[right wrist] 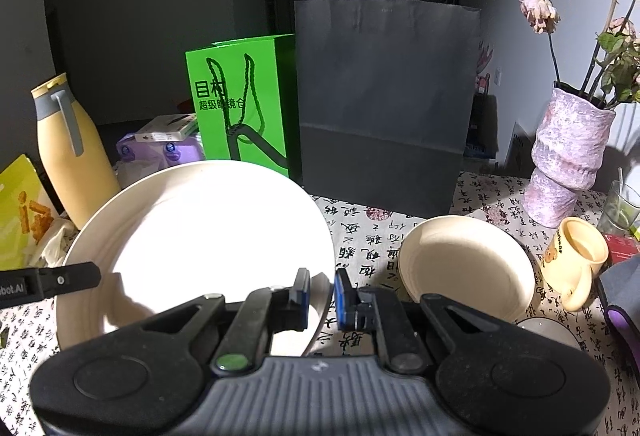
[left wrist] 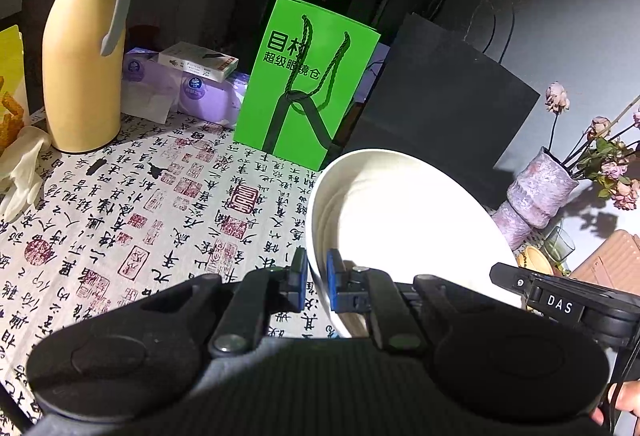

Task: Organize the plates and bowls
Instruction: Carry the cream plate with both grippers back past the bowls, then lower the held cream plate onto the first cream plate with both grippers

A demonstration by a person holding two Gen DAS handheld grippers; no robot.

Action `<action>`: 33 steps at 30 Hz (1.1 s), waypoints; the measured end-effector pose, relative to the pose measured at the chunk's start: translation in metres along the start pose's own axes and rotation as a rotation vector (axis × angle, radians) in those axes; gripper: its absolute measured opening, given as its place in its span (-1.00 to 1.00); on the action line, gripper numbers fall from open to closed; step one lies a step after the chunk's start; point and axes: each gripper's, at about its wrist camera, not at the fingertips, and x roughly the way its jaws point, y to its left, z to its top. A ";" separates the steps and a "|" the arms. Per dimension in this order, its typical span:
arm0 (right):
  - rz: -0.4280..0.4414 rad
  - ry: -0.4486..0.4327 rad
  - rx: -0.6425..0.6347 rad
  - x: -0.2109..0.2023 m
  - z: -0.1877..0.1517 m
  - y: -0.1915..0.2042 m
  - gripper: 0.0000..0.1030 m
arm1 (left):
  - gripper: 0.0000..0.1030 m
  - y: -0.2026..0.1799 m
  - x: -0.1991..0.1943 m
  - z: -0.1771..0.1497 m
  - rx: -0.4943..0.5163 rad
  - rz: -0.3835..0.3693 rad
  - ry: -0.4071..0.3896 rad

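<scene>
Progress looks early to me: I have the big white plate (right wrist: 192,232) pinched by its rim from both sides and tilted above the tablecloth (left wrist: 120,204), so I judge it is being carried, not yet stacked anywhere. My left gripper (left wrist: 316,282) has its blue pads clamped on the rim nearest that camera; my right gripper (right wrist: 322,294) is closed on the opposite rim, the plate edge running between its pads. Still waiting on the cloth are the cream bowl (right wrist: 466,264), just to the right of the plate, and, at the lower right edge of the right wrist view, the rim of another dish (right wrist: 548,332), mostly hidden. So one plate is in hand and I judge at least those two pieces remain.

Writing, biggest first: the cloth is covered in black calligraphy and red seals I cannot read. The green bag (left wrist: 304,84) shows "目" and a smaller line beginning "超级", partly behind its cord. The right gripper's arm reads "DAS" in the left wrist view. The yellow mug (right wrist: 576,260) carries small lettering, too fine to read.
</scene>
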 end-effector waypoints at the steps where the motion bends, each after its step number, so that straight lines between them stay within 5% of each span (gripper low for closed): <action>1: 0.000 -0.002 -0.001 -0.002 -0.001 0.000 -0.76 | -0.80 0.000 -0.002 -0.001 0.000 -0.001 -0.001; 33: 0.013 -0.044 0.028 -0.082 -0.053 -0.006 -0.76 | -0.80 -0.022 -0.077 -0.050 0.034 -0.014 -0.038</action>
